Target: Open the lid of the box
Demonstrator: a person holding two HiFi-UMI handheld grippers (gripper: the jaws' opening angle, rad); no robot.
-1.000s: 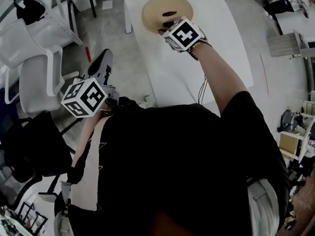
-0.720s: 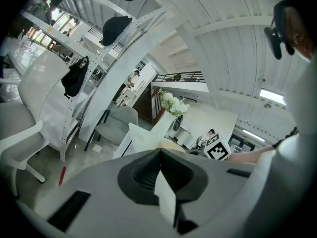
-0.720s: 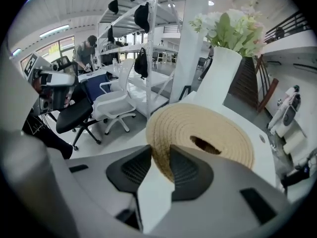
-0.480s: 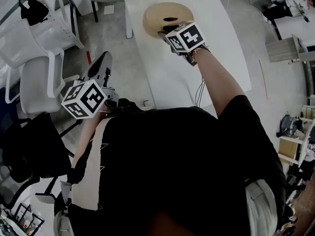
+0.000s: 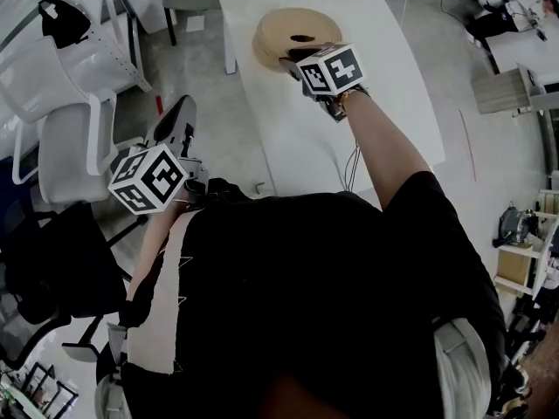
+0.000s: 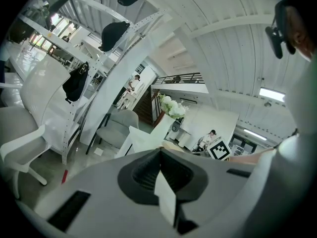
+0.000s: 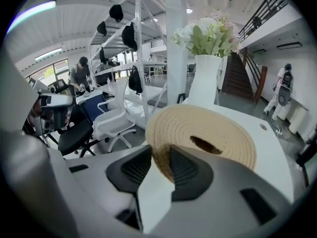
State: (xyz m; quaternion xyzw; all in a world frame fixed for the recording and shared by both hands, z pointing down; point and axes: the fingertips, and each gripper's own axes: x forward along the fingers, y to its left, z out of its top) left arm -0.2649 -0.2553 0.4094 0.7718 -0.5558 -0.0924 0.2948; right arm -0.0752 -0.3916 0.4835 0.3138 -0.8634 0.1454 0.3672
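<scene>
now the right tool (image 7: 161,157) pinches the near rim of the woven lid (image 7: 223,125); the left tool (image 6: 161,155) is pressed together.

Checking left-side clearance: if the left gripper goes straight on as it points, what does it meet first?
Likely the table, at its near edge, just past the left gripper and its shut, empty jaws. A grey chair stands further left. Depth is unclear, so it could slip past beside the table.

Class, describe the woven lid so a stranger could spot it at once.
Find the white table. Near its far end, before a white vase of flowers, sits a round tan lid, its rim gripped by the right gripper. Only it is coiled like rope, with a dark hole on top.
</scene>
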